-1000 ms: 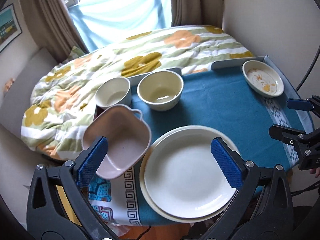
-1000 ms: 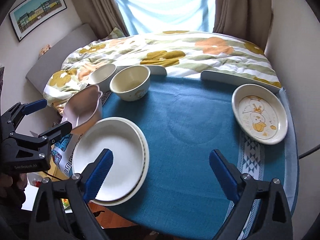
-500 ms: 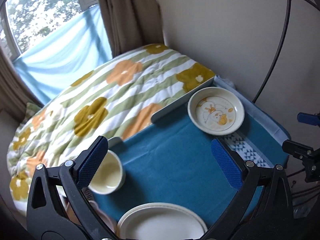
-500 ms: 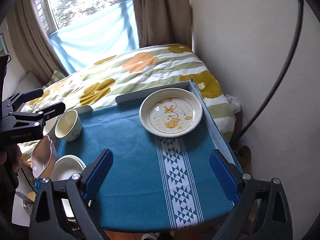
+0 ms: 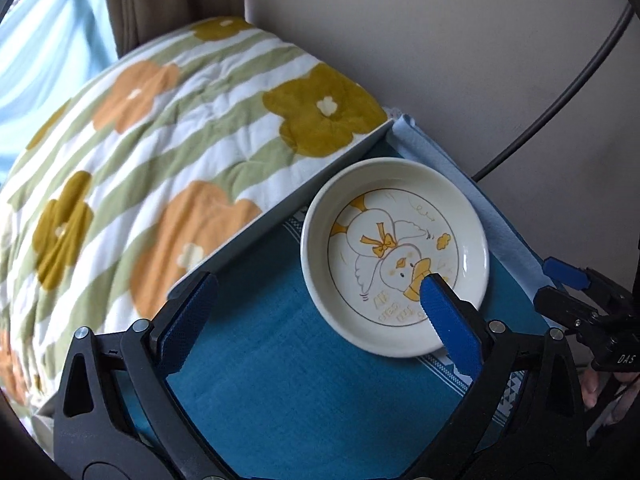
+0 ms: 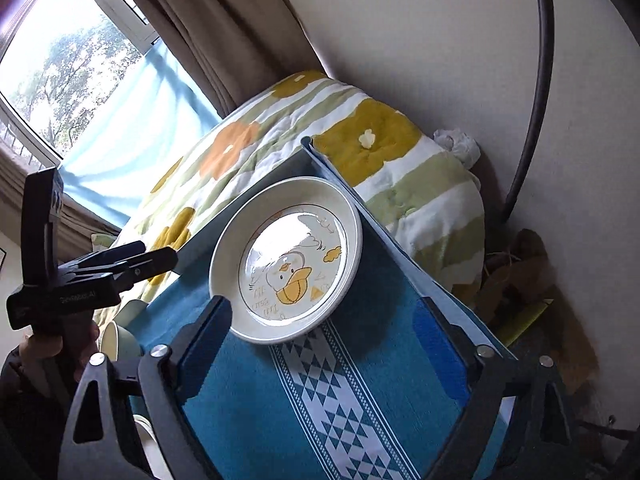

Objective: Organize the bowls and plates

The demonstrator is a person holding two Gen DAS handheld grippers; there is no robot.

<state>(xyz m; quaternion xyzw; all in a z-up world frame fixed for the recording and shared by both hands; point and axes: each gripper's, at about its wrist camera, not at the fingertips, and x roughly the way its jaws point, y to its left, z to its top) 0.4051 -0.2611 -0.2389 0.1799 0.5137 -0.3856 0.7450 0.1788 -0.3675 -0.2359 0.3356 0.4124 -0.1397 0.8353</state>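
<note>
Duck plate: a round cream ceramic plate with a yellow duck drawing (image 5: 394, 258) (image 6: 286, 258) is lying flat on the teal-blue woven tablecloth (image 5: 304, 380) (image 6: 248, 396), near the table's far corner, just beside the grey raised edge rail (image 5: 280, 216) (image 6: 256, 190) and the pale blue cloth strip (image 5: 472, 204) along the wall side.

Left gripper: the black two-finger left gripper with blue ribbed pads (image 5: 316, 320) is hanging over the table, angled steeply down. Its jaws are standing wide and have just been closing a little; nothing is between them but tablecloth. The right-hand pad (image 5: 448, 320) is overlapping the plate's near rim in the left wrist view; whether it touches the plate I cannot tell. The other pad (image 5: 188, 324) is over bare cloth.

Right gripper: the black right gripper with blue pads (image 6: 328, 344) is also released, its jaws having just been narrowing, with the plate's near edge and the white-and-blue triangle band (image 6: 340, 400) showing between them. The fingers are not pressing on anything.

Other crockery: a pale cream bowl (image 6: 118, 340) is peeking out at the left of the right wrist view, behind a hand (image 6: 52, 354) gripping the left tool's handle.

Surroundings: a quilted blanket with orange and mustard flowers on green stripes (image 5: 160, 152) (image 6: 360, 148) is lying beyond the table, with brown curtains (image 6: 208, 36) and a window (image 6: 60, 64) behind.
</note>
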